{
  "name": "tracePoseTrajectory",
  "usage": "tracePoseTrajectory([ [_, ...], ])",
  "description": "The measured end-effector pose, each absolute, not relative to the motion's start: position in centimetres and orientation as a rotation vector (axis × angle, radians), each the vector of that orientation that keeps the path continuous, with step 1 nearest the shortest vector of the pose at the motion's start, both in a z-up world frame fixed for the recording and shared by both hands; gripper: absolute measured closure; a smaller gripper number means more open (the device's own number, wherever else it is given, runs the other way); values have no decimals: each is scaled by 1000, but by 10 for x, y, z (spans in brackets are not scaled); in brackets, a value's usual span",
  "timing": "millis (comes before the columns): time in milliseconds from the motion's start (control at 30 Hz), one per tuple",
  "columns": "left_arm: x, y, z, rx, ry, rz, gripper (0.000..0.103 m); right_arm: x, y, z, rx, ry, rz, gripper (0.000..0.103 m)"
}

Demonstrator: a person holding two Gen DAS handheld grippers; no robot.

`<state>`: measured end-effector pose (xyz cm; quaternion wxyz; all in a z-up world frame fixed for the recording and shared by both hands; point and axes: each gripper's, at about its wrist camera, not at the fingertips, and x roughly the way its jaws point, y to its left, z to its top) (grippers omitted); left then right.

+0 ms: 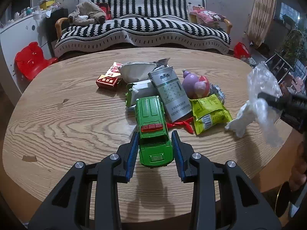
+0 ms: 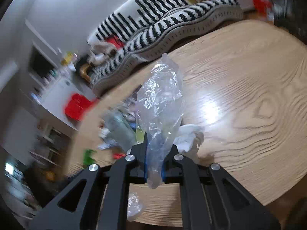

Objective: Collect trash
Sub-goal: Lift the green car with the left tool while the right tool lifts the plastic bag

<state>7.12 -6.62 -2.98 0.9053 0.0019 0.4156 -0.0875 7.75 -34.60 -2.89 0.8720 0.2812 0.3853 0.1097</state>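
Surface: oval wood-grain bench (image 1: 57,115), glare patch in the right wrist view. Landmark: green toy car (image 1: 152,128).

Far left of the car, off the bench: red bear-shaped stool (image 1: 31,59) beside a white cabinet (image 1: 17,36). Left and beyond the car: red cigarette pack (image 1: 106,81), then a white crumpled pouch (image 1: 137,72). Touching its far right side: silver carton (image 1: 170,94). Beyond-right: purple gourd toy (image 1: 192,84). Right: yellow snack wrapper (image 1: 209,113), then a white tissue (image 1: 240,120). Behind all, a black-and-white striped sofa (image 1: 142,25).

Left gripper (image 1: 155,134): jaws narrow, blue pads on either side of the car's near end; contact uncertain.

Right gripper (image 2: 154,145): jaws clamped on a clear plastic bag (image 2: 161,103), held above the bench at the far right of the car.
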Motion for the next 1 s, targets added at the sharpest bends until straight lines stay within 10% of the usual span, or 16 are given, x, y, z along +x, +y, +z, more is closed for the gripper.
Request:
tracePoseTrajectory([
  [300,77,-53,-27,-19,861,-175,69,67,-295,38,334,687,269,93],
  [667,78,-36,-30,-24,885,-159,69,81,-269,-53,56,951,99,92],
  [800,79,-38,-30,-18,889,-167,69,70,-299,-57,123,953,41,25],
  [1000,76,-45,-30,-3,886,-180,69,74,-307,-54,121,972,15,23],
])
